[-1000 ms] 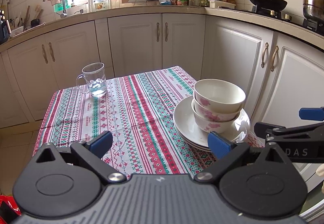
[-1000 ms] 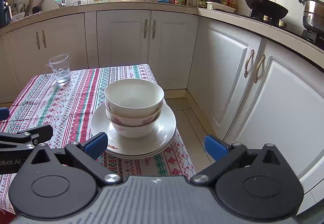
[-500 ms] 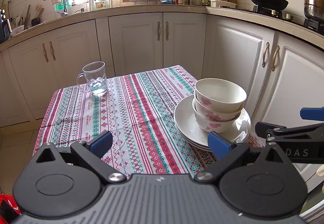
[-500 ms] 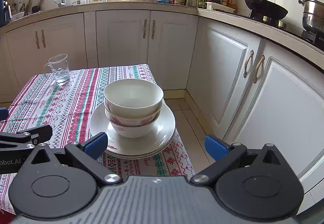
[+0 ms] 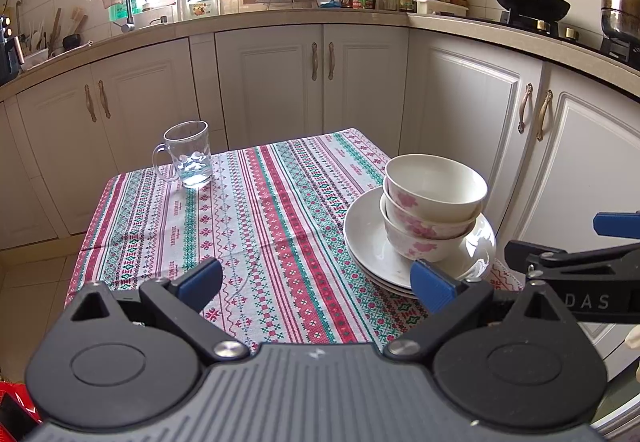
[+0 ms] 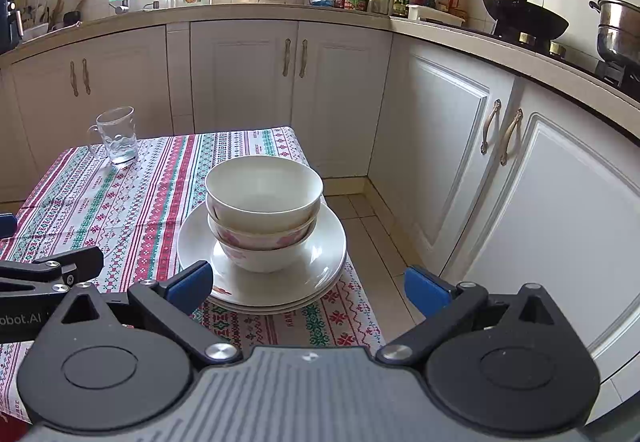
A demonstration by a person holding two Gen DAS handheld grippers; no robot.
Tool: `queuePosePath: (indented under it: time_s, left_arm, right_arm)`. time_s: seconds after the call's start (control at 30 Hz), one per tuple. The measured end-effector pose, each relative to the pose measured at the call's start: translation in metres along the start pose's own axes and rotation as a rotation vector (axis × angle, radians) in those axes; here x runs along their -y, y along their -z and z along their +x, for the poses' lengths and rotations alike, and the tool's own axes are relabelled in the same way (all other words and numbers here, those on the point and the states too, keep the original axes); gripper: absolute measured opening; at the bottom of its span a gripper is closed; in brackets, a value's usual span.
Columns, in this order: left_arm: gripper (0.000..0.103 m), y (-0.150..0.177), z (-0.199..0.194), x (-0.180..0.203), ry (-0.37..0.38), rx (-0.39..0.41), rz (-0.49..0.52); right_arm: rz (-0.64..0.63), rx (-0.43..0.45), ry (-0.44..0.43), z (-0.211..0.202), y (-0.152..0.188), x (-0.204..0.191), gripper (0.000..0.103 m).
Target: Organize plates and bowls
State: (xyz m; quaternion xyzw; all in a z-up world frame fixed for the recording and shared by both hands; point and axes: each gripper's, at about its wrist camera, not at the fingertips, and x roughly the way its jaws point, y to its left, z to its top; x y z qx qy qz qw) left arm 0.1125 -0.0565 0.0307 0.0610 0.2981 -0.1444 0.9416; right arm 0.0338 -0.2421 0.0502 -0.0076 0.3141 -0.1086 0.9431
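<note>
Bowls (image 6: 264, 198) nested on stacked plates (image 6: 320, 262), glass mug (image 5: 188, 154) holding little water

Table (image 5: 132, 242), small, wearing a striped cloth (image 5: 248, 226) in red, green and white bands that is hanging over its edges. Glass mug (image 5: 188, 154), handled, standing upright near the far left corner with a little clear liquid sitting in its bottom. Stack of white plates (image 5: 364, 238) resting on the cloth at the right edge, well apart from the mug, and carrying nested bowls (image 5: 432, 202) with pink flowers.
</note>
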Motion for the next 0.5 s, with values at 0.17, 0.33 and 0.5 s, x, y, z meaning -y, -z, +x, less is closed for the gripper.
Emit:
queuePosePath:
  time_s: [0.17,0.33,0.5]
  left_arm:
    - [0.1,0.0002,0.0005,0.0007,-0.002,-0.002,-0.001]
    - [0.1,-0.0001,0.0017,0.0006,-0.005,-0.006,-0.003]
    - [0.1,-0.0003,0.0034,0.0004,-0.005,-0.011,-0.005]
  right_arm:
    - [0.0,-0.001,0.0,0.0001,-0.0002,0.0003,0.103]
    - [0.0,-0.001,0.0,0.0,-0.0004,0.0008,0.103]
    - [0.0,-0.002,0.002,0.0005,-0.0004,0.0013,0.103]
